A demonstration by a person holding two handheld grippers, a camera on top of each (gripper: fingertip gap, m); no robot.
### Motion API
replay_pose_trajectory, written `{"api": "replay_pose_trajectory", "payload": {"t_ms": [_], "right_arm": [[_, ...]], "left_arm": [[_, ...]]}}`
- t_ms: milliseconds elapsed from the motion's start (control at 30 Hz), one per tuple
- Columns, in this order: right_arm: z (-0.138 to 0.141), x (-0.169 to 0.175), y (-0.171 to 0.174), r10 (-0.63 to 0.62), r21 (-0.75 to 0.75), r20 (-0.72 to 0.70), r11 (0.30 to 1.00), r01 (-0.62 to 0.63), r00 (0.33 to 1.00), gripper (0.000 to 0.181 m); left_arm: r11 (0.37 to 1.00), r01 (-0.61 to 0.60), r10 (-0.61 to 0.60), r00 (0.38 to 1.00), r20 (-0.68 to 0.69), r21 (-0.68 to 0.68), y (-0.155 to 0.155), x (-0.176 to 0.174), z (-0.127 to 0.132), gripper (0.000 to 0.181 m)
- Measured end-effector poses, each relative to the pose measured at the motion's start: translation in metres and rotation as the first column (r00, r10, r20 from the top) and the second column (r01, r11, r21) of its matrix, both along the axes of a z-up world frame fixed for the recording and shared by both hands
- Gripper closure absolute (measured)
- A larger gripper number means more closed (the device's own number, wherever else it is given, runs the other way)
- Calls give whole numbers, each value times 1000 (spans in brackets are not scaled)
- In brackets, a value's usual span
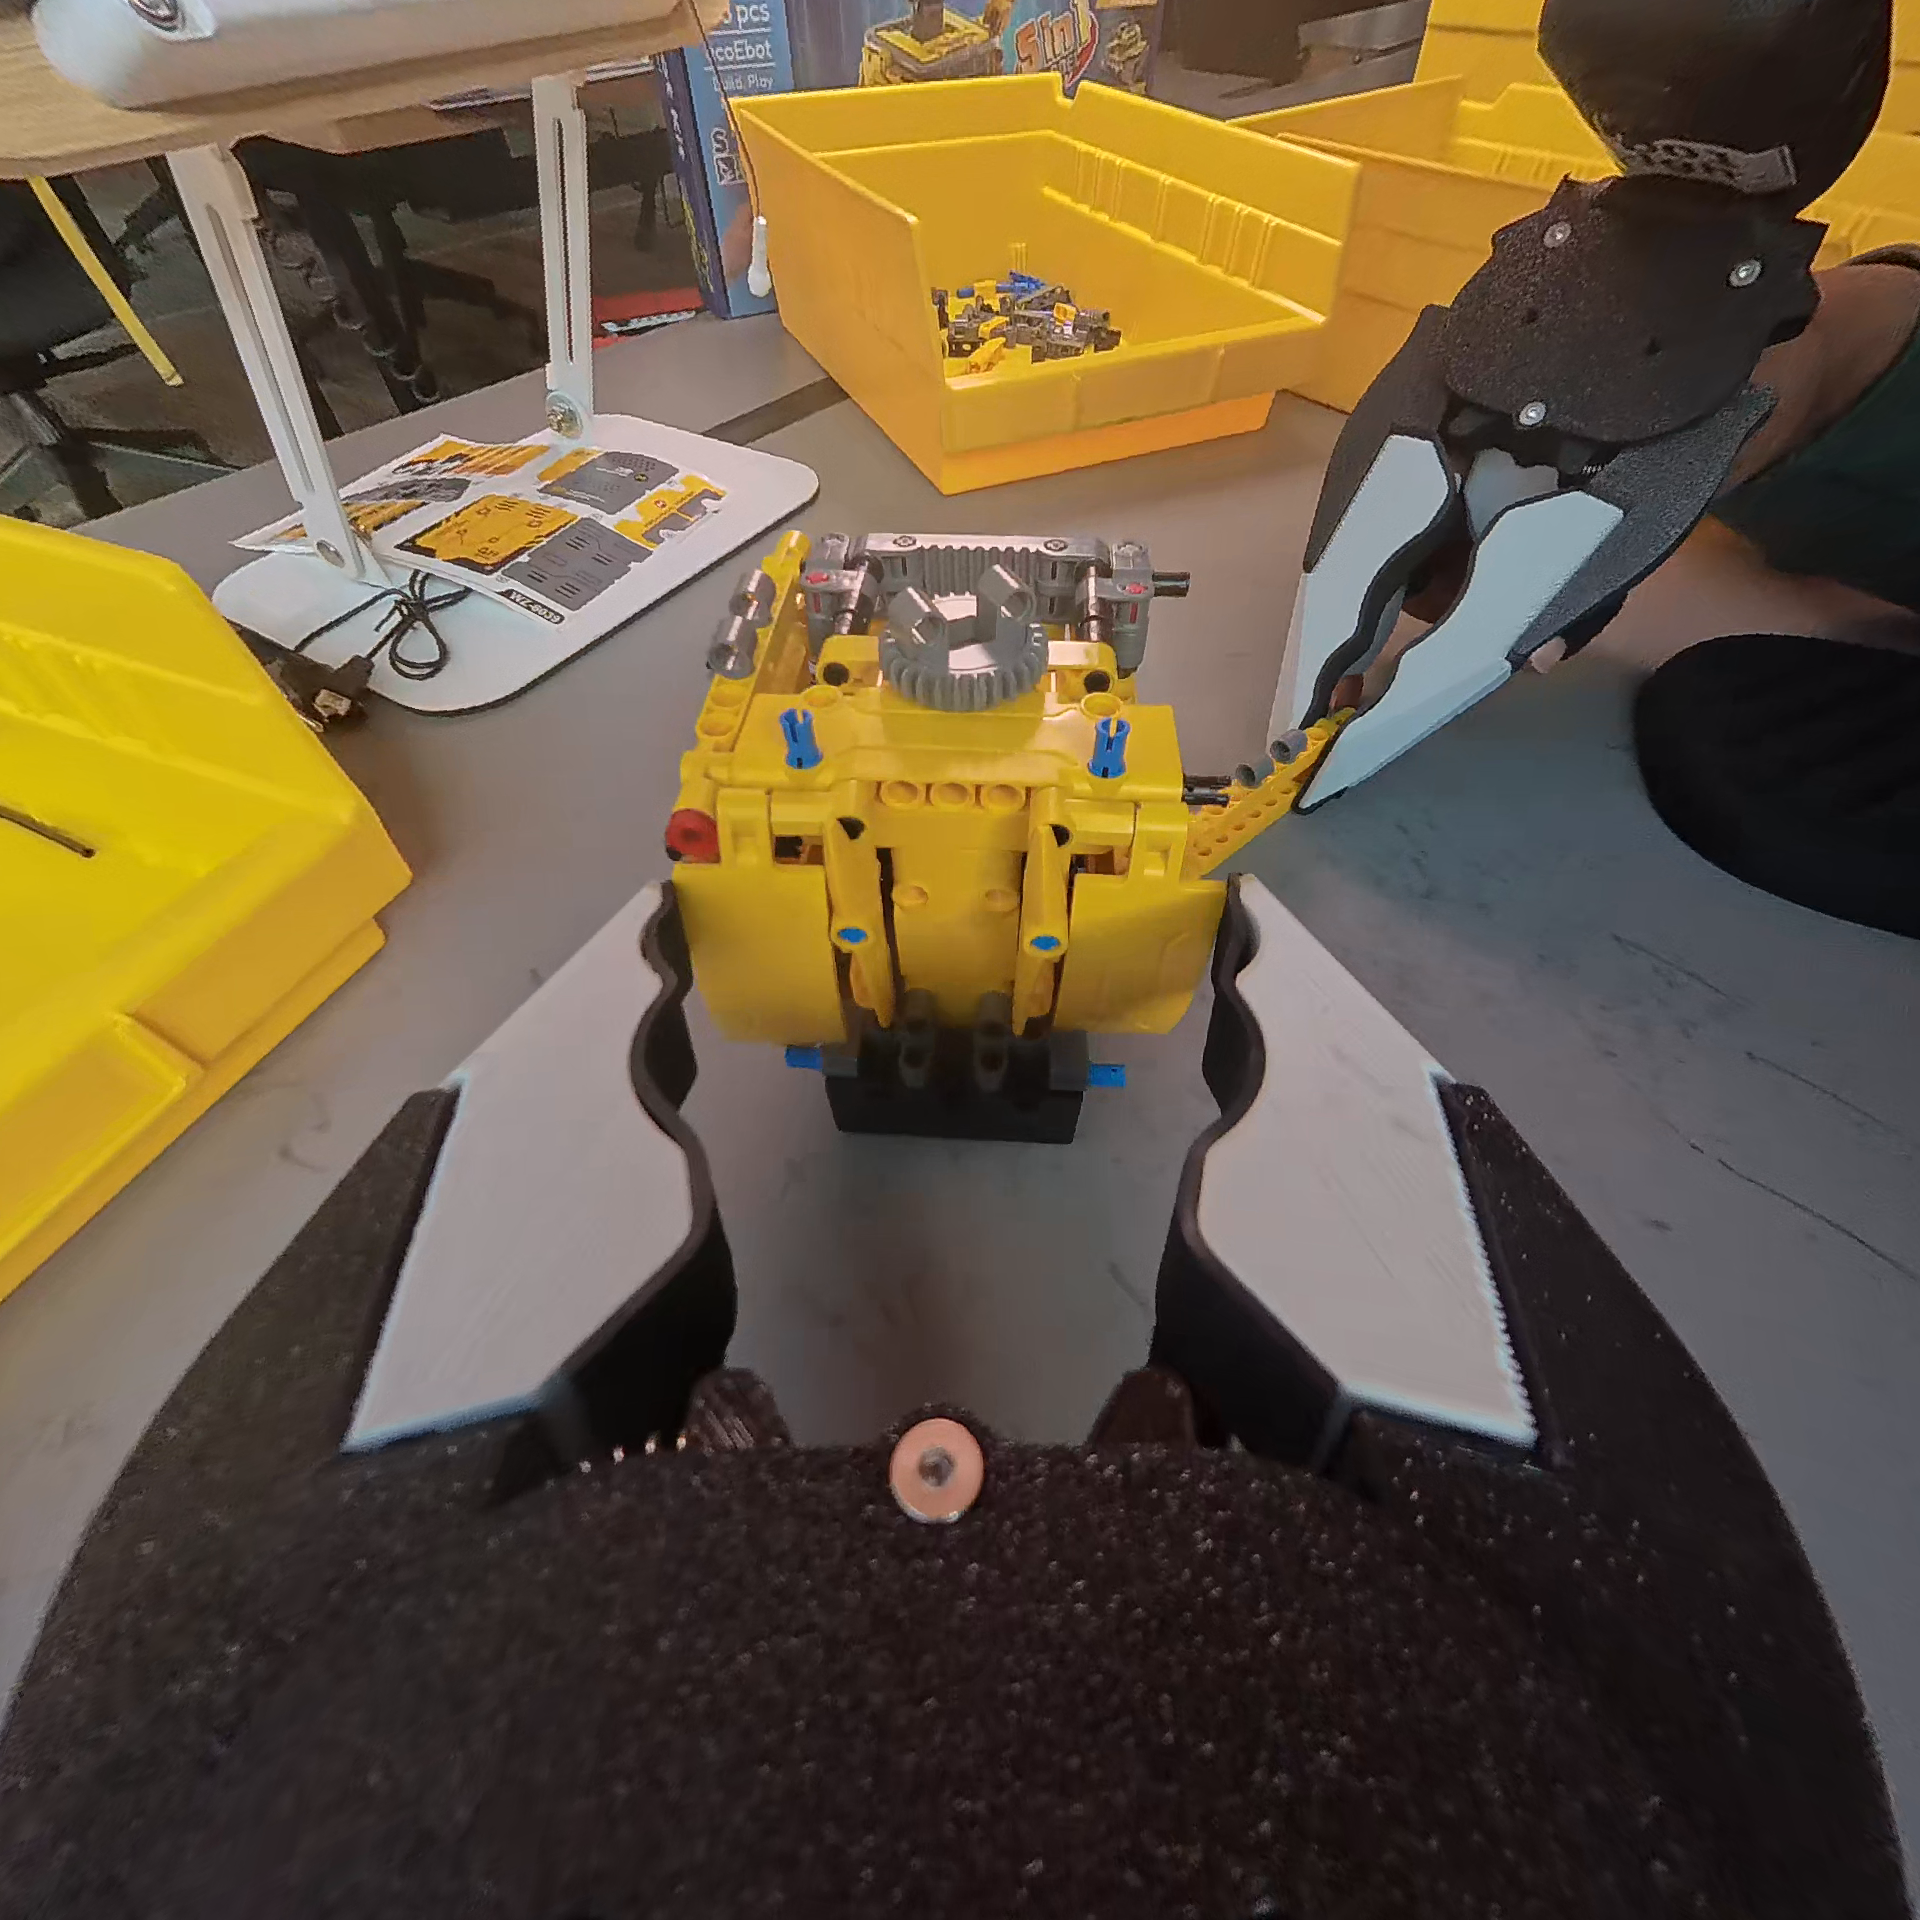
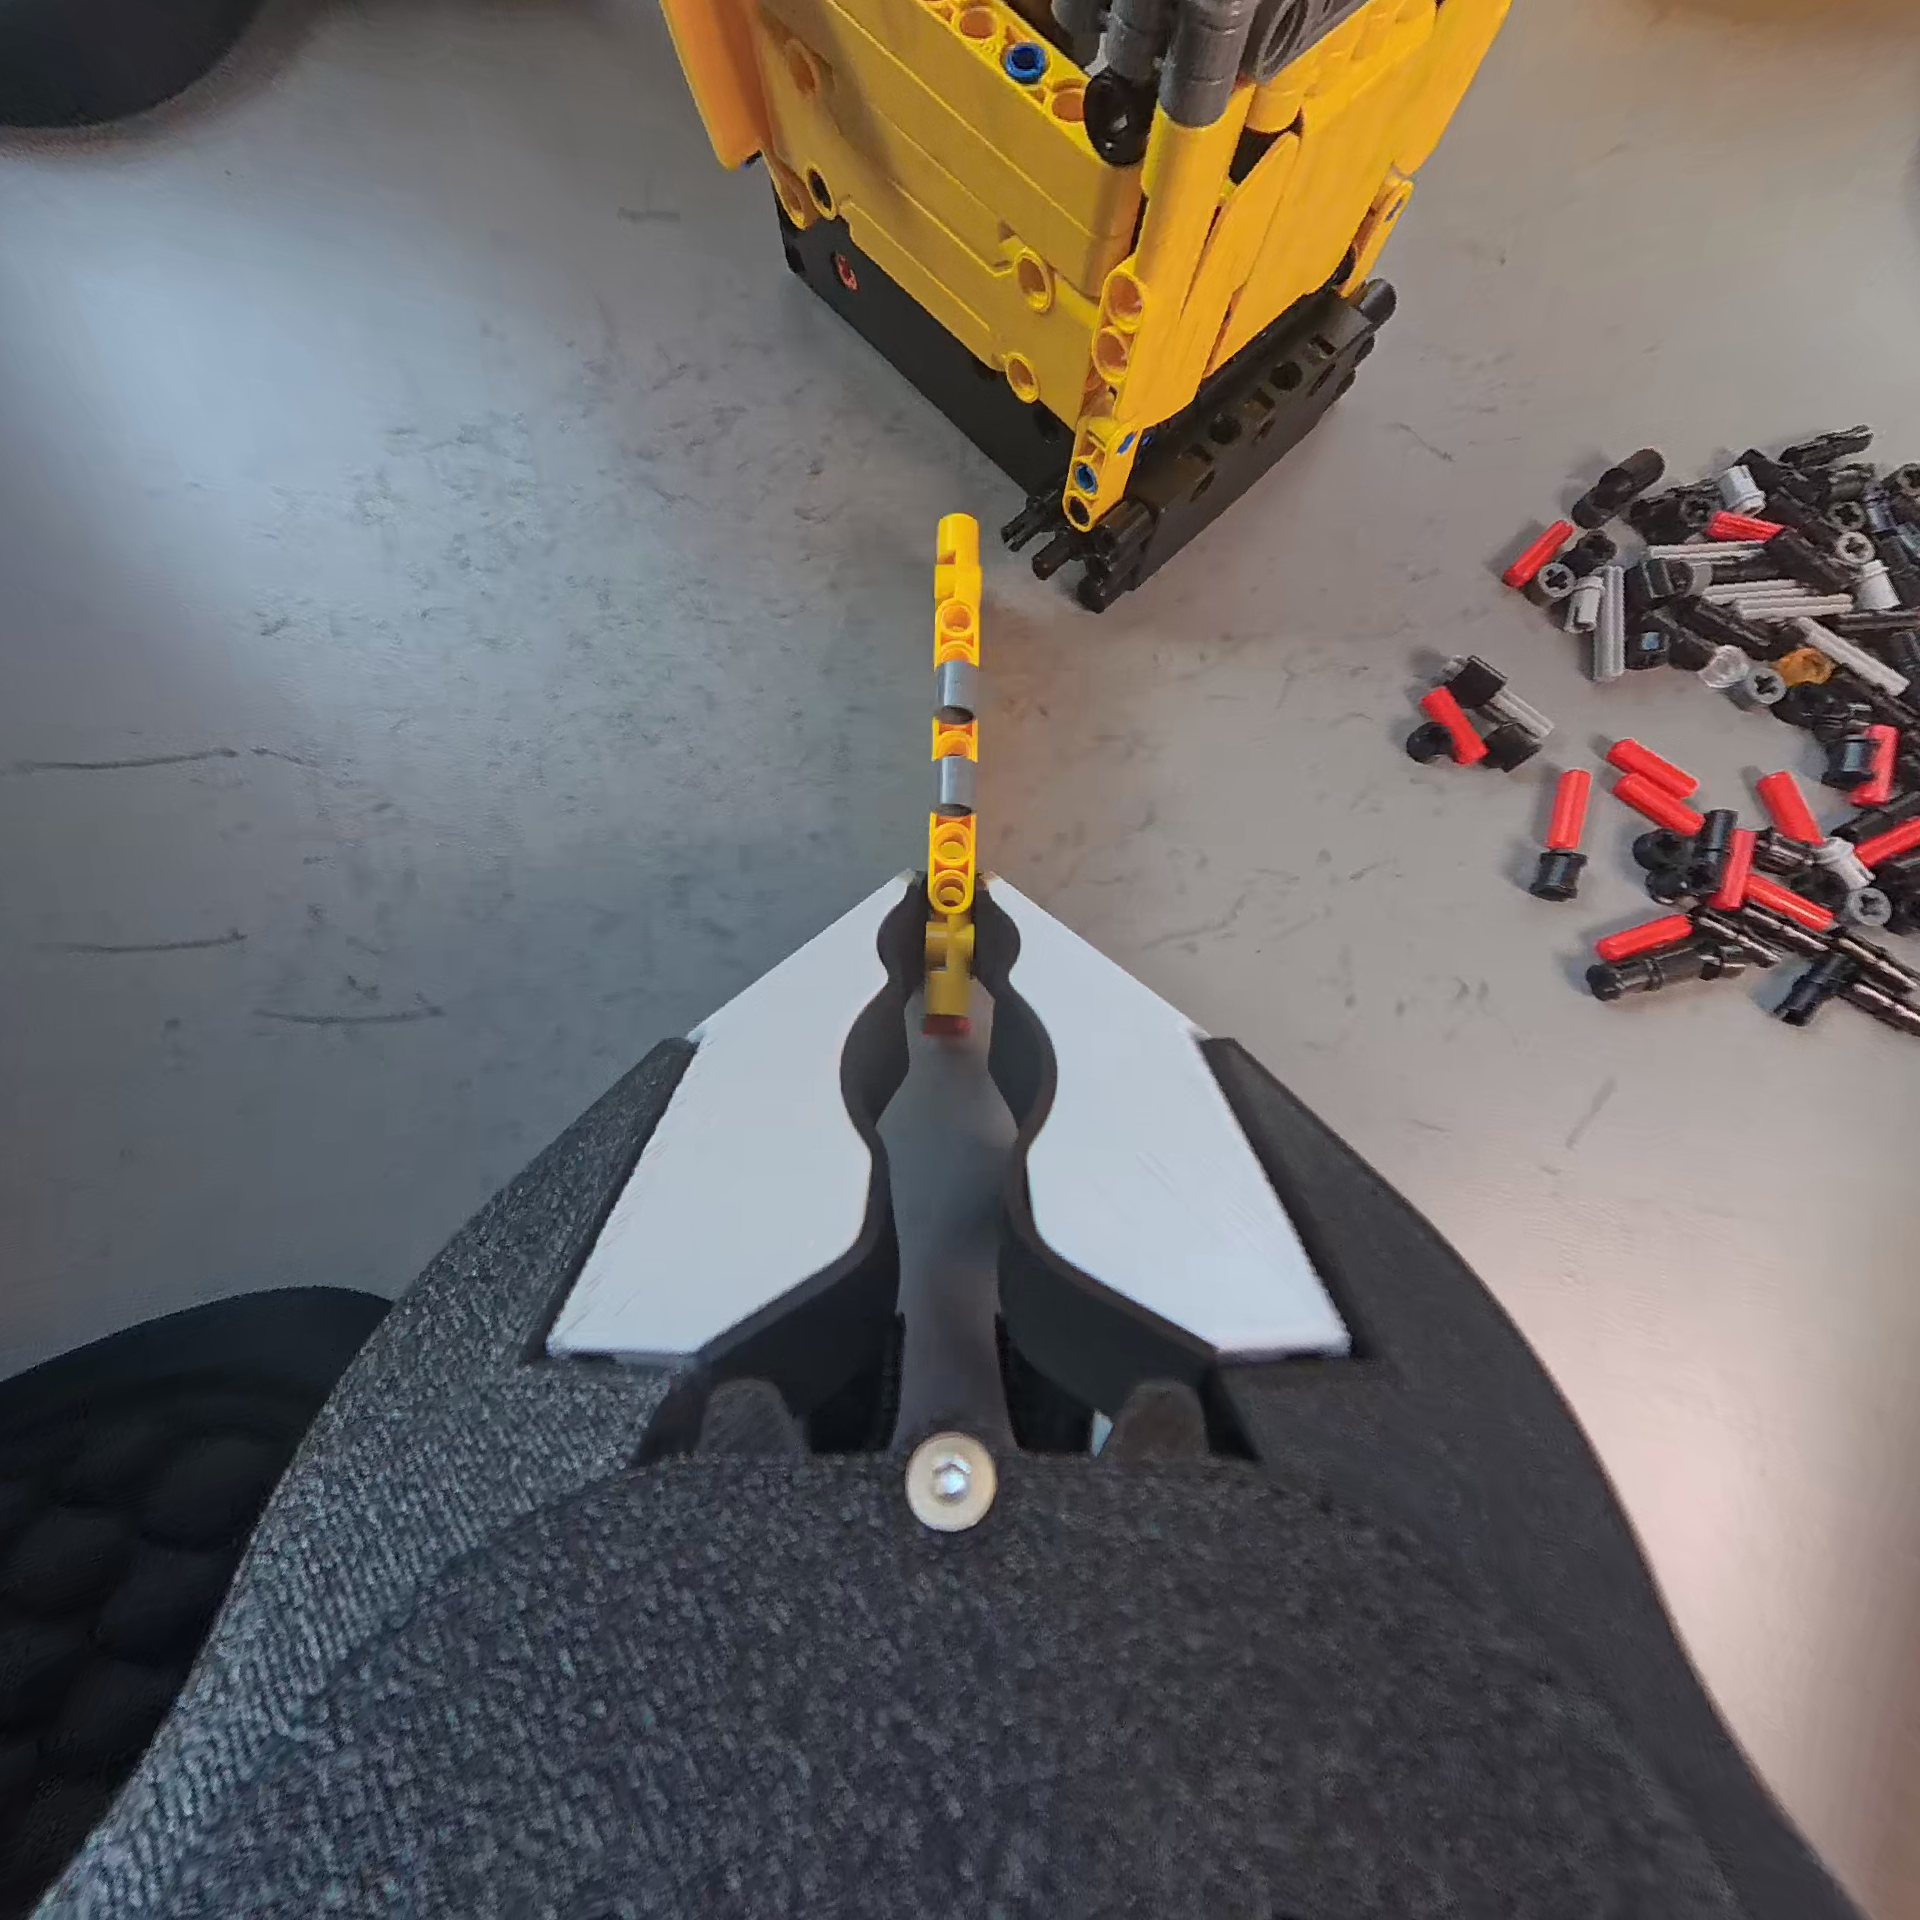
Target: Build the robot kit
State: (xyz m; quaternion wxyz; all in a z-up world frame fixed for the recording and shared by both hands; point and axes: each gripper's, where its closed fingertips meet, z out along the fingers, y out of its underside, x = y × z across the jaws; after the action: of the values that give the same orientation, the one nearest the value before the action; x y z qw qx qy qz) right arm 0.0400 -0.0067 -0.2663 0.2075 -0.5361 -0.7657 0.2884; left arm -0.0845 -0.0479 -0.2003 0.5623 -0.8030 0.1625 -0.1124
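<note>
A yellow brick-built model (image 1: 940,831) with a grey gear on top and a black base stands on the grey table. My left gripper (image 1: 951,899) has its fingertips (image 1: 1262,977) pressed against the model's two lower sides, shut on it. My right gripper (image 2: 951,883) is shut on the end of a thin yellow beam (image 2: 956,644) carrying two grey sleeves. The beam points toward the model (image 2: 1039,260), with its far end just short of the black base. In the left wrist view the right gripper (image 1: 1320,748) holds the beam (image 1: 1247,800) at the model's right side.
A heap of loose red, black and grey pins (image 2: 1745,727) lies right of the model. Yellow bins stand behind (image 1: 1039,260) and to the left (image 1: 156,831). A white stand base with a sticker sheet (image 1: 520,520) sits back left. A dark cushion (image 1: 1787,779) lies right.
</note>
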Motion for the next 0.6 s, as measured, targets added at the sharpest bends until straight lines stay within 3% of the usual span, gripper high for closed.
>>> {"api": "replay_pose_trajectory", "payload": {"t_ms": [267,600], "right_arm": [[29,3,-10,75,-129,-123,987,-91,990,174],[65,-4,-35,128,-219,-301,955,-199,945,174]], "left_arm": [[999,53,-53,999,3,4,-3,4,0,81],[978,208,-207,977,50,-17,2,19,-1,81]]}}
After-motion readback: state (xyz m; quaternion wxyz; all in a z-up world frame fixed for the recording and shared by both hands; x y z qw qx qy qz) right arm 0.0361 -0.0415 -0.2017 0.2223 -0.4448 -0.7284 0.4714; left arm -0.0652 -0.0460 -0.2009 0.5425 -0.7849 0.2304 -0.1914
